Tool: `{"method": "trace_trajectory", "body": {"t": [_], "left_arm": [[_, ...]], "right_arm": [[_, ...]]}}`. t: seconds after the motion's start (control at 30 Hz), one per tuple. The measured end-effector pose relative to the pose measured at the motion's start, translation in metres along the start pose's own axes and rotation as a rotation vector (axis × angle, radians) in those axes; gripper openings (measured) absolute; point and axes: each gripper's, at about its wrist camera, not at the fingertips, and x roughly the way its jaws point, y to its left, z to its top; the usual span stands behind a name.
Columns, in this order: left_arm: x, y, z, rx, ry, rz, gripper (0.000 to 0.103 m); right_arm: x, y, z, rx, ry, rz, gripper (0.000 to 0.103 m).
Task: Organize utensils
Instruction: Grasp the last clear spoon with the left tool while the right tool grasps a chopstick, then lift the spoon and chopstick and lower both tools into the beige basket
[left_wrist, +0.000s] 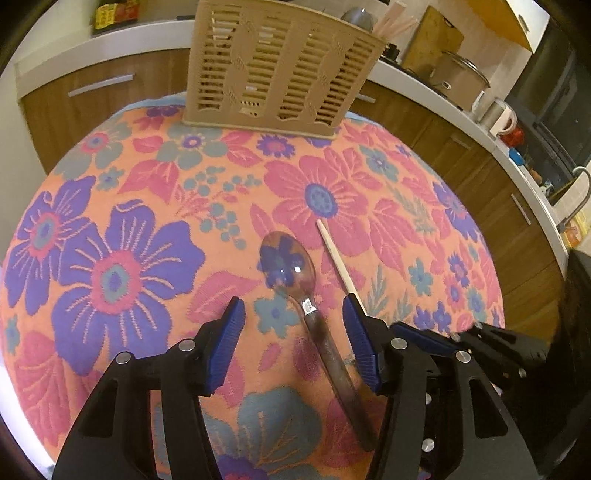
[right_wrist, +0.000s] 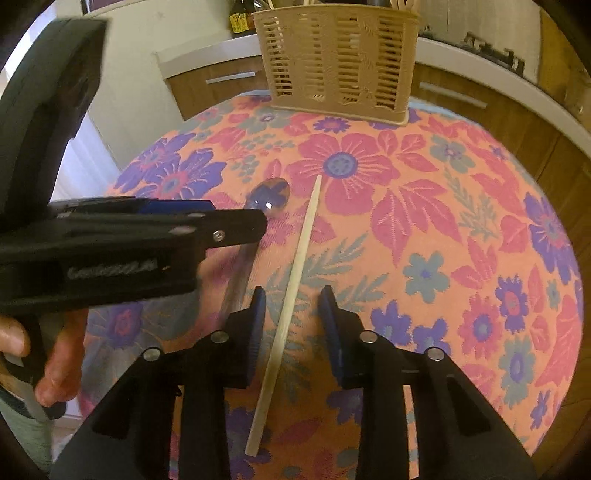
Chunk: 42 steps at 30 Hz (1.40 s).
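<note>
A shiny metal spoon (left_wrist: 295, 280) lies on the flowered tablecloth (left_wrist: 110, 236), bowl pointing away. My left gripper (left_wrist: 293, 310) is open, its blue pads either side of the spoon's neck, low over it. A pale wooden chopstick (right_wrist: 291, 295) lies beside the spoon, to its right (left_wrist: 338, 254). My right gripper (right_wrist: 291, 299) is open with the chopstick running between its fingers. The spoon (right_wrist: 267, 197) is partly hidden behind the left gripper's body (right_wrist: 129, 243) in the right wrist view. A beige slotted utensil holder (left_wrist: 273, 70) stands at the table's far edge (right_wrist: 338, 62), with utensils inside.
Beyond the table are wooden kitchen cabinets (left_wrist: 92, 96) under a white counter (left_wrist: 461, 107) carrying pots, a kettle and bottles. The person's hand (right_wrist: 55, 365) grips the left tool at the right wrist view's left side.
</note>
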Motion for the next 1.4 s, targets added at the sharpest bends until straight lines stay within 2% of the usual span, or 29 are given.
{"method": "trace_trajectory", "body": {"t": [0.07, 0.17, 0.37, 0.5, 0.6, 0.83, 1.07, 1.13, 1.2, 1.27, 1.4], "left_arm": [[0.002, -0.004, 0.001, 0.015, -0.006, 0.023, 0.053], [0.004, -0.013, 0.0, 0.05, -0.006, 0.06, 0.053], [0.012, -0.033, -0.003, 0.146, 0.008, 0.183, 0.051], [0.014, -0.039, -0.003, 0.201, 0.012, 0.252, 0.032], [0.012, -0.035, -0.001, 0.201, 0.009, 0.255, 0.01], [0.001, -0.018, -0.004, 0.14, 0.003, 0.164, 0.01], [-0.01, 0.005, -0.008, 0.084, 0.013, 0.154, 0.01], [-0.012, 0.008, -0.007, 0.08, 0.026, 0.143, 0.011], [-0.011, 0.006, -0.006, 0.11, 0.04, 0.157, 0.011], [-0.01, 0.004, -0.006, 0.131, 0.048, 0.163, 0.014], [-0.008, 0.004, -0.002, 0.151, 0.06, 0.162, 0.026]], "right_arm": [[-0.001, 0.003, -0.006, -0.034, -0.015, -0.049, 0.014], [-0.008, -0.002, -0.015, -0.028, -0.025, -0.056, 0.005], [-0.014, -0.02, -0.018, 0.038, -0.024, -0.054, 0.004], [-0.014, -0.029, -0.016, 0.066, -0.009, -0.037, 0.004], [-0.013, -0.035, -0.013, 0.088, 0.016, -0.013, 0.004], [-0.006, -0.041, -0.002, 0.123, 0.064, 0.036, 0.004], [0.015, -0.046, 0.038, 0.128, 0.144, 0.08, 0.006], [0.022, -0.046, 0.045, 0.125, 0.169, 0.093, 0.009], [0.028, -0.045, 0.054, 0.12, 0.192, 0.121, 0.02], [0.031, -0.042, 0.059, 0.101, 0.202, 0.105, 0.021], [0.036, -0.036, 0.066, 0.063, 0.236, 0.062, 0.021]]}}
